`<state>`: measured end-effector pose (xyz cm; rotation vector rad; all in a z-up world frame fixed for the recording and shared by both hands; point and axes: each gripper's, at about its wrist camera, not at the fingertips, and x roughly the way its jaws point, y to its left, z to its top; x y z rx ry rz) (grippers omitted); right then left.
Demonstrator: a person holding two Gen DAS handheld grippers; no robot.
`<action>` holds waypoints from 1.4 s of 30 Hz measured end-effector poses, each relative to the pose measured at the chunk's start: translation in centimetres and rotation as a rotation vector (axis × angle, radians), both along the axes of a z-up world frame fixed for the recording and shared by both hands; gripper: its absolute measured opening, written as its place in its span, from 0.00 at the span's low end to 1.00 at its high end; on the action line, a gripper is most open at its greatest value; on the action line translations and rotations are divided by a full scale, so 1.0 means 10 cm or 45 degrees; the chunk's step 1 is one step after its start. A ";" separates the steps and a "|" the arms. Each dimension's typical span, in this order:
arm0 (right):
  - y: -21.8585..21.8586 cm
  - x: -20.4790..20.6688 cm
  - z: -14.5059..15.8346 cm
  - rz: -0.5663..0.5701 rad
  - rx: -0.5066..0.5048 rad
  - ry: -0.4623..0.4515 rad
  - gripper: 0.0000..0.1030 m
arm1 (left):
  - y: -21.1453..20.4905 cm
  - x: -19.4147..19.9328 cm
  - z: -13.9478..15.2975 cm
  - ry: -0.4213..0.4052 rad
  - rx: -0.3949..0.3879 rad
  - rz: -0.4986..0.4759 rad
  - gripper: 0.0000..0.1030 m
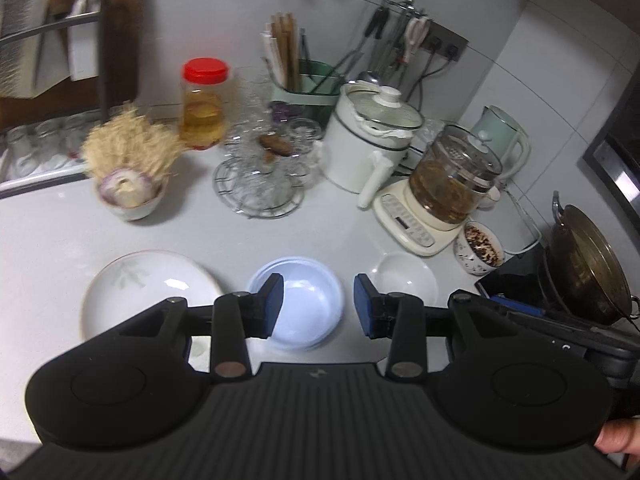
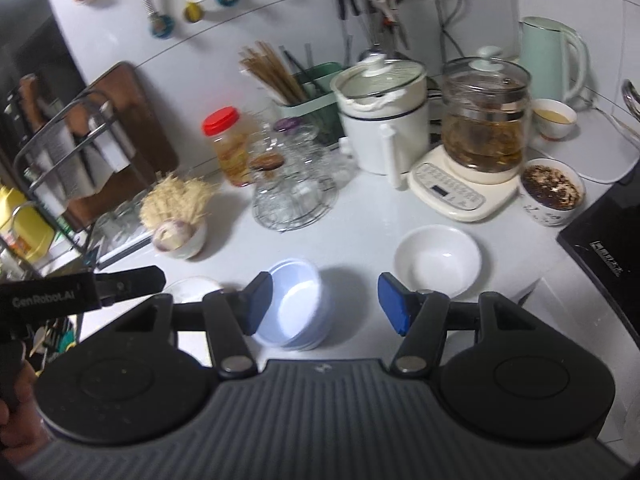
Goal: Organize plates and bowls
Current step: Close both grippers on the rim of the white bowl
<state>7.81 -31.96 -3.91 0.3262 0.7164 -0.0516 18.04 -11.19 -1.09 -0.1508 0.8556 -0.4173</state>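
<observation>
left gripper (image 1: 318, 306) wide open, empty, above blue bowl (image 1: 298, 308) | right gripper (image 2: 324, 304) wide open, empty, right of blue bowl | white bowl (image 2: 438, 260) right of blue bowl | plate (image 1: 148, 288) left of it

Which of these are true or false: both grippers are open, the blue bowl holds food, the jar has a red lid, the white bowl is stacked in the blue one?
1. Both the left gripper and the right gripper are open. True.
2. The blue bowl holds food. False: it looks empty.
3. The jar has a red lid. True.
4. The white bowl sits inside the blue bowl. False: it stands apart, beside it on the counter.
</observation>
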 end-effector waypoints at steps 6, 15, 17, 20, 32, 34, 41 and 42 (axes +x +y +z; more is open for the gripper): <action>-0.46 0.16 -0.08 -0.080 0.015 0.038 0.59 | -0.44 0.38 -0.10 0.049 0.007 -0.031 0.45; -1.12 0.46 -0.37 -0.147 0.085 0.131 0.59 | -1.05 0.91 -0.49 0.175 0.014 -0.052 0.45; -1.23 0.53 -0.43 -0.156 0.097 0.148 0.59 | -1.15 1.00 -0.59 0.211 0.010 -0.050 0.45; -1.37 0.66 -0.54 -0.149 0.123 0.183 0.59 | -1.32 1.11 -0.74 0.246 0.038 -0.058 0.45; -1.63 1.12 -1.03 -0.090 0.182 0.319 0.59 | -1.75 1.47 -1.22 0.344 0.016 -0.128 0.45; -1.64 1.18 -1.13 -0.078 0.179 0.325 0.59 | -1.80 1.51 -1.32 0.340 0.011 -0.145 0.45; -1.69 1.30 -1.50 -0.093 0.189 0.382 0.46 | -1.97 1.64 -1.69 0.388 0.032 -0.179 0.45; -1.70 1.30 -1.54 -0.091 0.192 0.385 0.46 | -1.99 1.66 -1.73 0.396 0.035 -0.185 0.45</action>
